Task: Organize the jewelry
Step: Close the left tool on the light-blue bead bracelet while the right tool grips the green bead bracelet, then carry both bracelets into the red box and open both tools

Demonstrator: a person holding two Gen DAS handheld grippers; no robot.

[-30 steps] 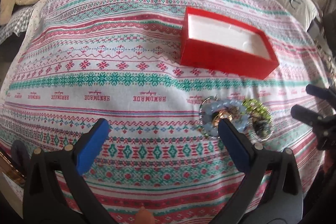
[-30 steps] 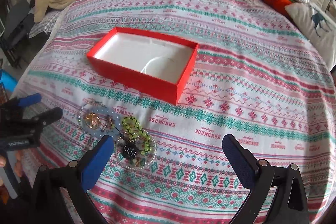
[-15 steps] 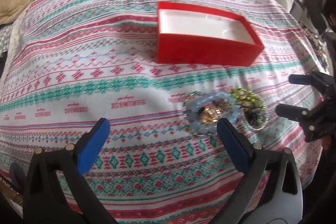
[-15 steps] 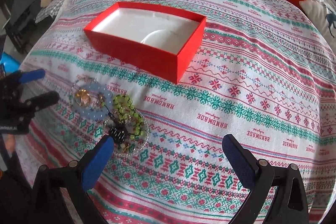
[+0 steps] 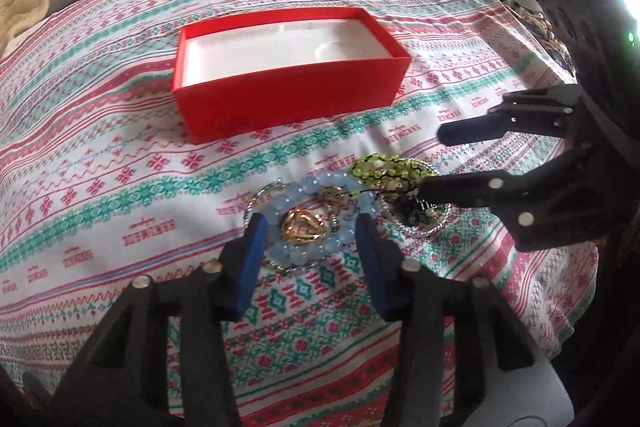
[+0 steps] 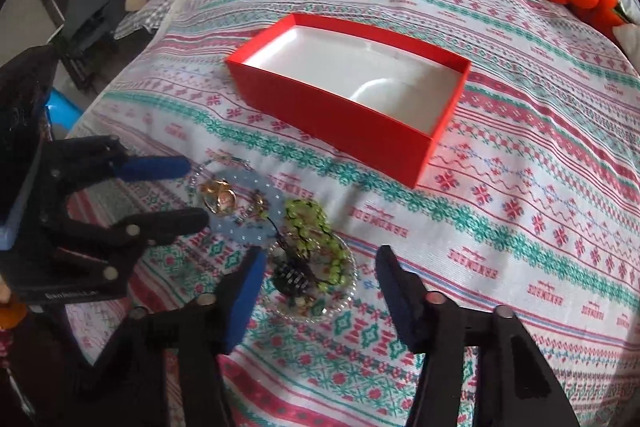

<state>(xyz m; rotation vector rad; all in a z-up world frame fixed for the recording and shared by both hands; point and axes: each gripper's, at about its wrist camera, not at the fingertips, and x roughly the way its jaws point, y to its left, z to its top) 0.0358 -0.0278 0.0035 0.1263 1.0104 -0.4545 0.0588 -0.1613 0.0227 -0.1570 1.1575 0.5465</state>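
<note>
Bedspread (image 5: 120,131); red box (image 5: 288,99) lengthwise left-right.

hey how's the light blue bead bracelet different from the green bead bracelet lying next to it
The light blue bead bracelet has larger, pale, smooth beads; the green bead bracelet has smaller yellow-green beads on black cord. The blue one rings gold pieces; the green one lies folded over a clear ring. The blue one sits between the left gripper's open jaws; the green lies by the right gripper. Both rest on the patterned bedspread, outside the red box.

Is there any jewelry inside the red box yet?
No, the red box shows only its bare white lining; the bracelets lie on the bedspread beside it.
</note>
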